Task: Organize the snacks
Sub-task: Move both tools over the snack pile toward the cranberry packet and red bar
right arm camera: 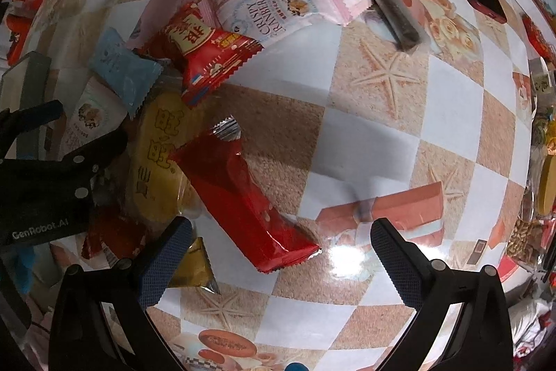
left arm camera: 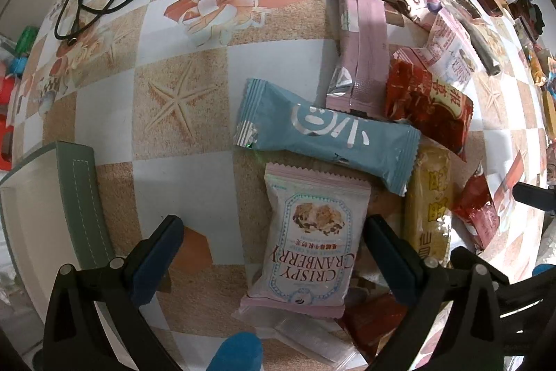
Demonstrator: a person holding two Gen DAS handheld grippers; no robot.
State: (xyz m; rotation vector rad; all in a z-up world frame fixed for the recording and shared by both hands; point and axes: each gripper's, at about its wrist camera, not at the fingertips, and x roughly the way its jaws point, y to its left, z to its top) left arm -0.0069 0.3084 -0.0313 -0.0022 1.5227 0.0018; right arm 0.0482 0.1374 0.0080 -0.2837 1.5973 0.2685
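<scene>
Snacks (left arm camera: 347, 141) lie heaped on the table (left arm camera: 187, 33), none visibly sorted (grey-green tray (left arm camera: 83, 197) looks empty), while left gripper (left arm camera: 274, 252) straddles the cranberry packet (left arm camera: 309, 249) and right gripper (right arm camera: 281, 252) gapes empty.

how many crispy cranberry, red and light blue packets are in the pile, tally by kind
crispy cranberry packets: 2
red packets: 3
light blue packets: 1
total: 6
</scene>
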